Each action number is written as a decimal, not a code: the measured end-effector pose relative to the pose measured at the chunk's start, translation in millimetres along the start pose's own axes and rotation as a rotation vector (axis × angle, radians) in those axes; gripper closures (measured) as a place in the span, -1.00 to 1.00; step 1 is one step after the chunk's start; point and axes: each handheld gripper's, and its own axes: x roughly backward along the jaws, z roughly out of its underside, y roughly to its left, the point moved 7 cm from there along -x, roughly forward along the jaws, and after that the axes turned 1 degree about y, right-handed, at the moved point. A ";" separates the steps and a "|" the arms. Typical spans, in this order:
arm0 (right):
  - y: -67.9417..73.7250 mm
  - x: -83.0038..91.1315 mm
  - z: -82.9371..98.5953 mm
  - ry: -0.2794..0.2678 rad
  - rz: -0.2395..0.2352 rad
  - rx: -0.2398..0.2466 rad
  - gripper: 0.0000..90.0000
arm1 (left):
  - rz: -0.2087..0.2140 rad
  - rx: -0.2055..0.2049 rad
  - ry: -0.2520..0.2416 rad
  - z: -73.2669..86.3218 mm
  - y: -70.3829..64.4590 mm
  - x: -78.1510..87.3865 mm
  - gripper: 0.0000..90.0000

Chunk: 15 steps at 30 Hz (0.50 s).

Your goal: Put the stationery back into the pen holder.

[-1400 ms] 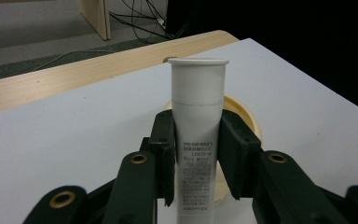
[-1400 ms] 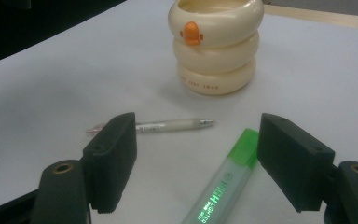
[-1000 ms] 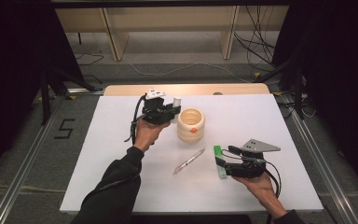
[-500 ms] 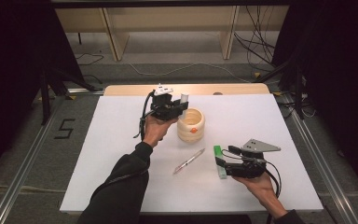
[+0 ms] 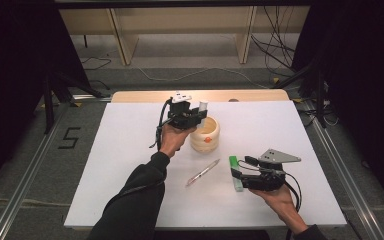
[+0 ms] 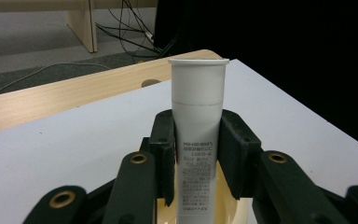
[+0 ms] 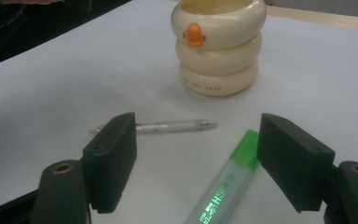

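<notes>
From the high view, the left gripper [image 5: 192, 116] is seen beside the cream holder [image 5: 205, 135], a white tube [image 5: 202, 106] clamped upright at its near rim.

In the left gripper view the tube [image 6: 198, 135] stands vertical between closed jaws — the holder's mouth [image 6: 228, 205] directly below.

In the right gripper view, jaws stand apart over a green highlighter [image 7: 226, 184], a pen [image 7: 168, 127] lying beyond.

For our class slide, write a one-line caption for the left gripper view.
Left gripper holding an upright white tube above a cream pot.
</notes>
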 end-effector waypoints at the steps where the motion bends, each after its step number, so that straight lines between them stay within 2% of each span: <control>1: -0.1 0.1 0.0 0.000 -0.001 -0.001 -0.34 | 0.002 0.002 0.000 0.1 -0.5 -1.1 0.53; 12: 0.4 -0.3 -0.1 -0.001 -0.003 -0.002 -0.34 | 0.002 0.005 0.010 2.6 -4.6 -10.4 0.52; 15: 1.0 -0.1 -0.2 -0.001 -0.005 -0.003 -0.34 | -0.004 -0.006 0.020 5.3 -4.9 -12.9 0.52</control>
